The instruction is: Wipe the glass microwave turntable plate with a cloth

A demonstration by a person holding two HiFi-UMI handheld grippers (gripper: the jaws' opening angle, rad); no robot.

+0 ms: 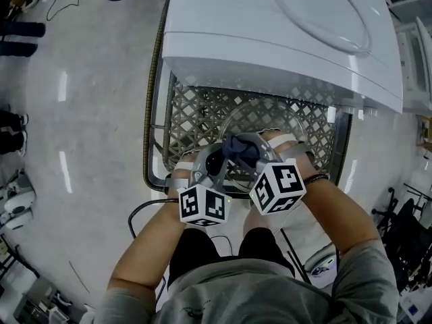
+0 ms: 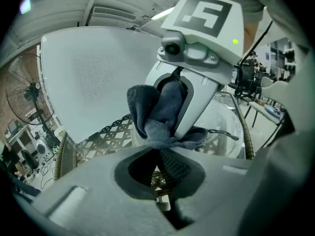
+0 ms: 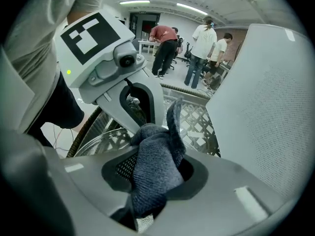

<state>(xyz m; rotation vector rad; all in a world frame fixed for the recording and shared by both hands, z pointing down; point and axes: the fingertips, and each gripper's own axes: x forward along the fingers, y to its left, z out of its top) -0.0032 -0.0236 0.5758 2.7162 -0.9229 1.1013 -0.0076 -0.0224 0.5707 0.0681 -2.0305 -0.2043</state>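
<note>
A dark blue-grey cloth (image 1: 241, 148) hangs bunched between my two grippers, above the clear glass turntable plate (image 1: 300, 123). That plate lies on a wicker lattice table (image 1: 196, 113). My left gripper (image 1: 226, 156) and right gripper (image 1: 252, 147) meet tip to tip over the plate's near edge. In the left gripper view the cloth (image 2: 160, 112) runs from the right gripper's white fingers (image 2: 197, 102) down into my left gripper (image 2: 162, 167). In the right gripper view a thick fold of cloth (image 3: 155, 163) fills my right gripper (image 3: 150, 186), and the plate (image 3: 96, 141) shows below.
A white microwave (image 1: 283, 25) stands on the table just behind the plate, close to both grippers. Cables (image 1: 145, 211) trail on the pale floor to the left. Several people (image 3: 197, 38) stand far back in the room. A floor fan (image 2: 29, 97) stands at the left.
</note>
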